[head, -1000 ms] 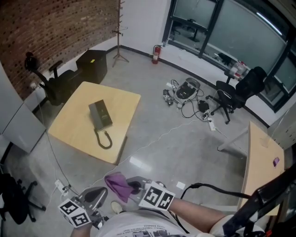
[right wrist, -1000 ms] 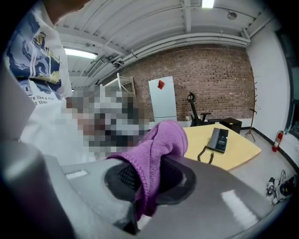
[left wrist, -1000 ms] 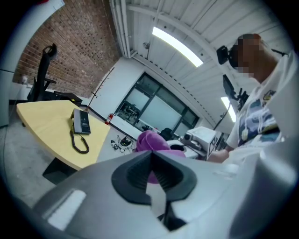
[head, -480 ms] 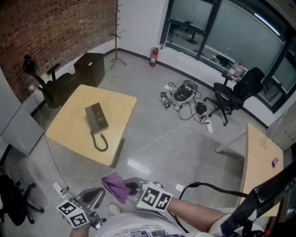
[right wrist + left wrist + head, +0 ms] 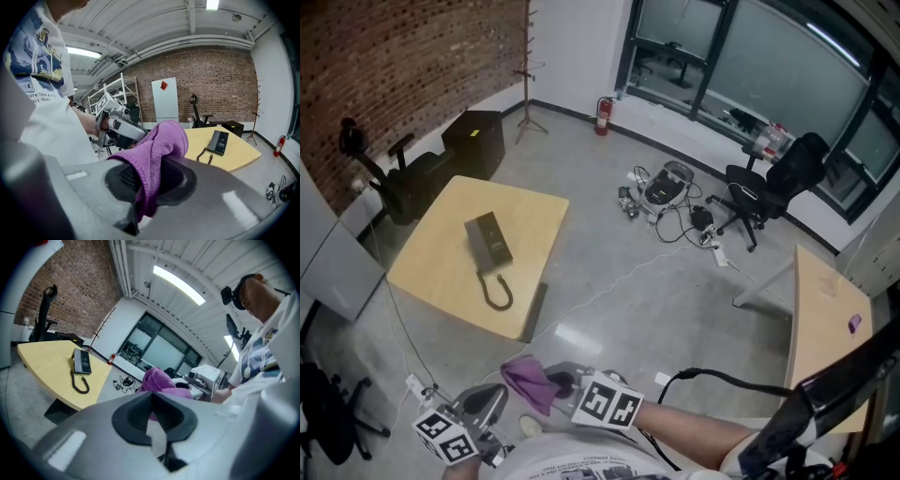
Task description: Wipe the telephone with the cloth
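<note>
Right gripper (image 5: pixel 149 180) clamps purple cloth (image 5: pixel 161 140); left gripper (image 5: pixel 152 414) closed, empty. Telephone (image 5: pixel 488 240) on table (image 5: pixel 431 272), well apart. Approach step; you must carry cloth over to it.

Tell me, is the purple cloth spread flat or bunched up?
Bunched up: the fuzzy purple cloth sits crumpled, pinched in the right claw.

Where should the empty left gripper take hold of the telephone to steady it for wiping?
Probably grip the telephone across its narrow width, near its far end, coming straight down from above. It lies flat on the table, long and slim, and its cord loops off the near end, so that end is cluttered.
</note>
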Motion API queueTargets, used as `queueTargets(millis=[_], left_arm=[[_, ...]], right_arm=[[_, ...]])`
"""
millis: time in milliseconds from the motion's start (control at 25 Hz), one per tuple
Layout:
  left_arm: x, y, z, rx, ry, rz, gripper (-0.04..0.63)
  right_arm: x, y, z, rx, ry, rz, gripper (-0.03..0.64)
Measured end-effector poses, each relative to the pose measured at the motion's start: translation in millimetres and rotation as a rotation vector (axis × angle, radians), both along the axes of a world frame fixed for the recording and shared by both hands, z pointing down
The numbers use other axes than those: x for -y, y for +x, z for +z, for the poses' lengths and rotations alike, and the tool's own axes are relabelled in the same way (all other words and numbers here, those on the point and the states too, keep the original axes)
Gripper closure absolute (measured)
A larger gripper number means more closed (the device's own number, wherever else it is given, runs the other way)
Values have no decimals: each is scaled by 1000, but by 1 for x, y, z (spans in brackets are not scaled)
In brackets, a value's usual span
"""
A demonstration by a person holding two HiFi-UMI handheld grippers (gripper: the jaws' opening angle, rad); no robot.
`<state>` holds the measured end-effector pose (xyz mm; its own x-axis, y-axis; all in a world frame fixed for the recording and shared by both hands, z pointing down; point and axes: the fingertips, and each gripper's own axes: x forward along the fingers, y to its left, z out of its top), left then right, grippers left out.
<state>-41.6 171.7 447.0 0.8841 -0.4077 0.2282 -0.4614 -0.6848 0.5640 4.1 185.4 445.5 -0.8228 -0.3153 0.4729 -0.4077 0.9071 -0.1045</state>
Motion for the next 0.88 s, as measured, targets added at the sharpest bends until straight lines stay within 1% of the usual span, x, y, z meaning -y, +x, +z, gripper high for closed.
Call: queueTargets(millis=[880], left_arm=[[-1,-3,5,-3,0,2,592]], right_arm=[[-2,-4,5,-1,-9,-9,574]])
